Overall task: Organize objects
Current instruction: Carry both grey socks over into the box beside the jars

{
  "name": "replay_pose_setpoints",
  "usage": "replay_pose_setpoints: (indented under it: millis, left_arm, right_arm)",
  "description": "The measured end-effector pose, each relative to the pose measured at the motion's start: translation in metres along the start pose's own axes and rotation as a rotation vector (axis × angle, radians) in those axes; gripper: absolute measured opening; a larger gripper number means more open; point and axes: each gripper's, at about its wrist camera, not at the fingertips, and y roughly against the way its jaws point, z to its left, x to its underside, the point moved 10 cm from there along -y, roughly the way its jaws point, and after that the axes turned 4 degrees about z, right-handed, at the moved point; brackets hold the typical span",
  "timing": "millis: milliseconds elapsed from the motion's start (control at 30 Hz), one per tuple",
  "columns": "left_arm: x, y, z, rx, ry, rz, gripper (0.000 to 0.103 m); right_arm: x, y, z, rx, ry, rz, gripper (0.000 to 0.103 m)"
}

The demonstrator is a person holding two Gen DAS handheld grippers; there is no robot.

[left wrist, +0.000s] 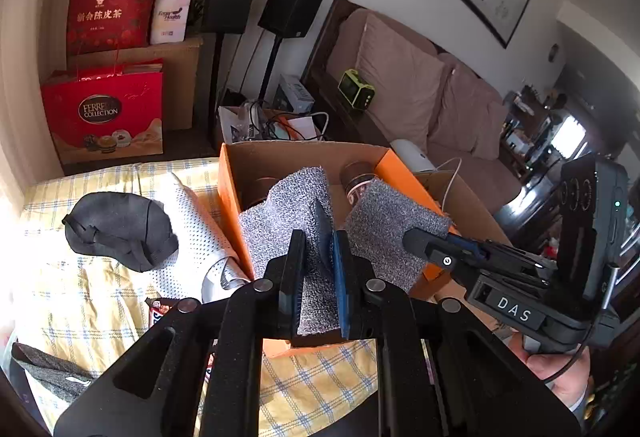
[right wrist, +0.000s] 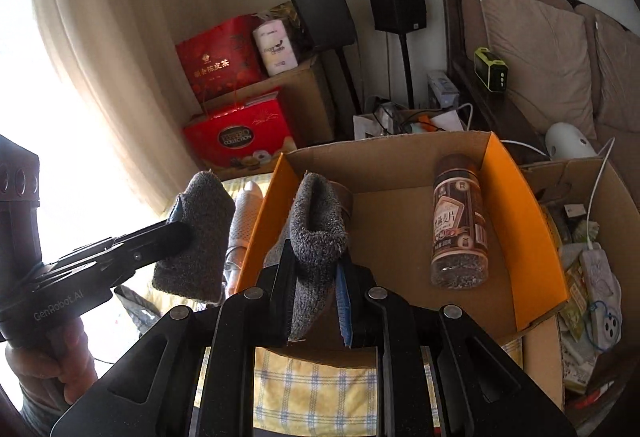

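Observation:
My left gripper (left wrist: 318, 241) is shut on a grey fuzzy cloth (left wrist: 288, 213) held over the near edge of an orange-walled cardboard box (left wrist: 228, 193). At the right of that view my right gripper (left wrist: 416, 239) pinches another grey piece (left wrist: 384, 233). I cannot tell whether the two are one cloth. In the right wrist view my right gripper (right wrist: 316, 257) is shut on the grey cloth (right wrist: 316, 221) above the box (right wrist: 516, 221), and the left gripper (right wrist: 180, 231) grips its piece (right wrist: 196, 237) outside the box's left wall. A brown jar (right wrist: 460, 229) lies in the box.
A yellow checked cloth (left wrist: 80, 301) covers the surface, bearing a black fabric item (left wrist: 120, 233) and a white perforated cylinder (left wrist: 200, 233). An open carton of clutter (right wrist: 580, 277) stands right of the box. Red gift bags (left wrist: 104, 113), speakers and a sofa stand behind.

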Motion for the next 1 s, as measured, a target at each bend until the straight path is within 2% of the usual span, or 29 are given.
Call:
replay_pose_setpoints:
  millis: [433, 1000]
  left_arm:
    - [-0.015, -0.068, -0.046, -0.045, -0.08, 0.069, 0.013]
    - [-0.022, -0.138, -0.042, -0.115, -0.084, 0.131, 0.013]
  right_arm:
    - [0.02, -0.026, -0.054, 0.023, -0.125, 0.051, 0.016]
    - [0.035, -0.057, -0.081, 0.021, -0.189, 0.09, 0.017]
